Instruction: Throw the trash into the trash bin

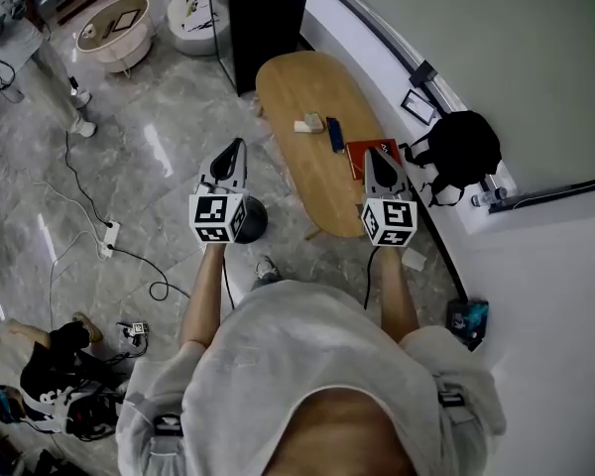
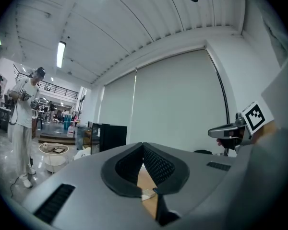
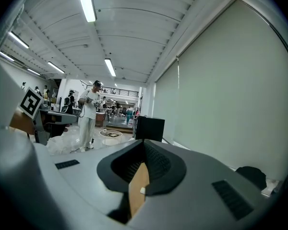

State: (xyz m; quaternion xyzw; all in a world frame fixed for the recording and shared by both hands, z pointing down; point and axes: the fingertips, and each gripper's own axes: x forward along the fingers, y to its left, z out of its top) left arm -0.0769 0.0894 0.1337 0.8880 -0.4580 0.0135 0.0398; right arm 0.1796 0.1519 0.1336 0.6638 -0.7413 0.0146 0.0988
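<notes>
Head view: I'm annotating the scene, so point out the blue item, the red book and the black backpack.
blue item (image 1: 335,134), head view, its middle.
red book (image 1: 358,158), head view, exposed left part.
black backpack (image 1: 464,147), head view, main body.

1 wooden table (image 1: 296,82) holds 1 pale trash clump (image 1: 309,124), 1 blue object (image 1: 335,134) and 1 red book (image 1: 360,157); 1 black backpack (image 1: 464,147) at right.

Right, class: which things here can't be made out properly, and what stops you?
Head view, dark round thing on the floor: half covered by the left tool; bin or not, unclear.
Head view, red item: right tool overlaps it.
Head view, pale scrap on the table: too small to identify.
</notes>
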